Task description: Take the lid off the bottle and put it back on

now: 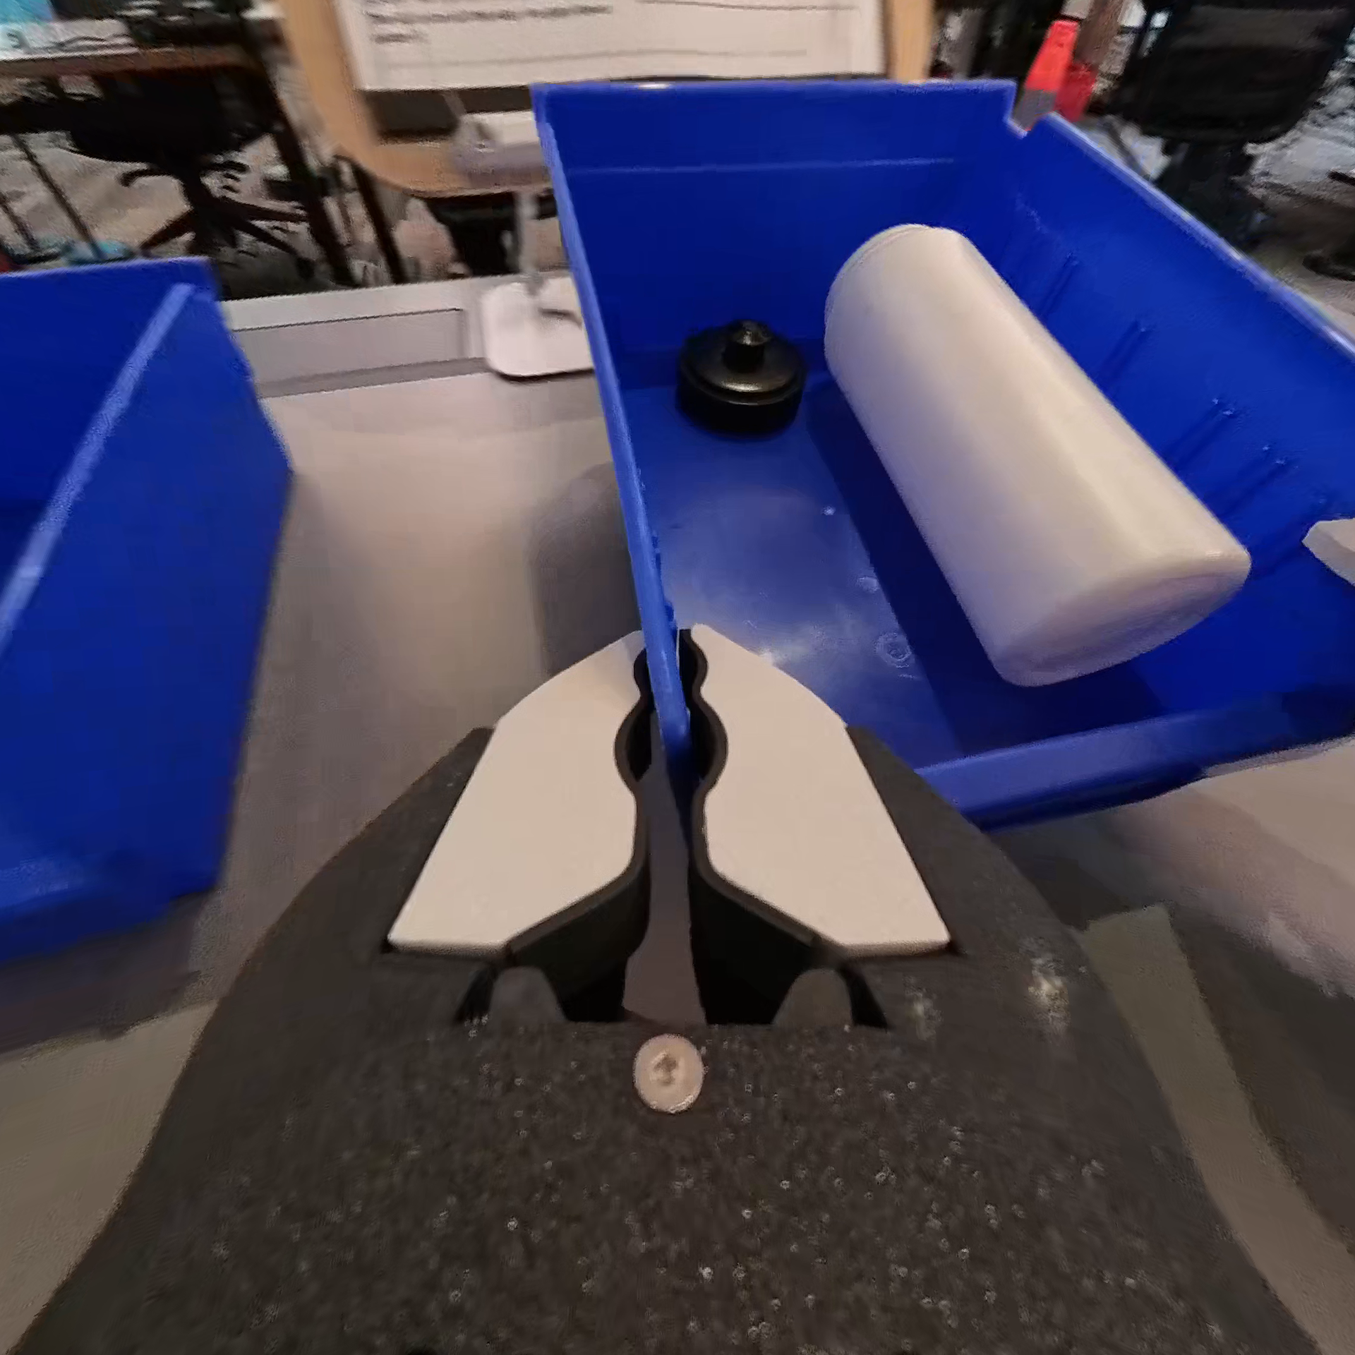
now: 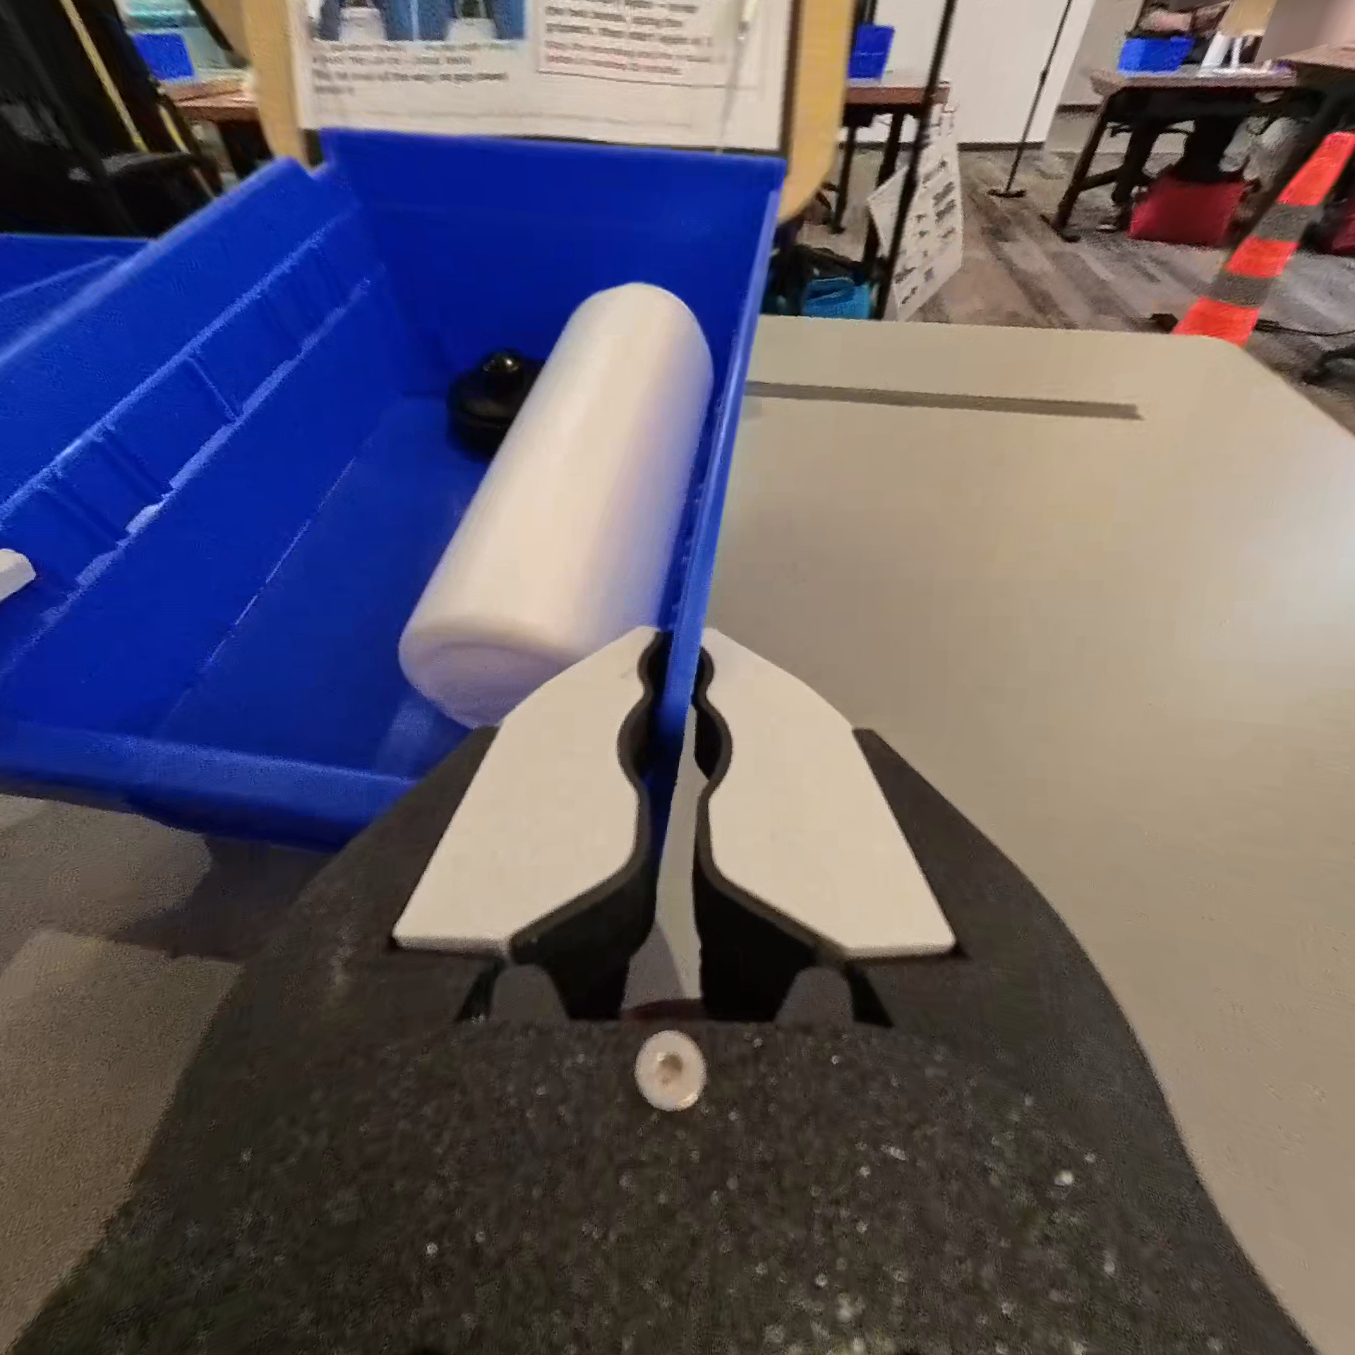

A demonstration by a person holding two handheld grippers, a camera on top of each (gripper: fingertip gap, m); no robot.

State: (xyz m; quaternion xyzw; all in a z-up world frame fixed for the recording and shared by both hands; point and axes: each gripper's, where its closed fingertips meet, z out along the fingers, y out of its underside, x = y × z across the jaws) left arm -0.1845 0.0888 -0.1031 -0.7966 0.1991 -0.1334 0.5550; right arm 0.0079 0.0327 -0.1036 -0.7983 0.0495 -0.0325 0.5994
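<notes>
A second blue bin [image 1: 110, 586] sits at the left edge of the left wrist view on the grey table [image 1: 410, 550]. At centre, the left gripper [image 1: 669, 645] has its white fingers [image 1: 557, 792] pinched on the left wall of the blue plastic bin [image 1: 733, 220]. Inside lie a round black lid [image 1: 740, 385], off the bottle, and a smooth white cylindrical bottle [image 1: 1026, 454] on its side. In the right wrist view, the right gripper [image 2: 678, 645] clamps the bin's right wall. A printed poster [image 2: 528, 59], blurred, hangs at upper centre.
</notes>
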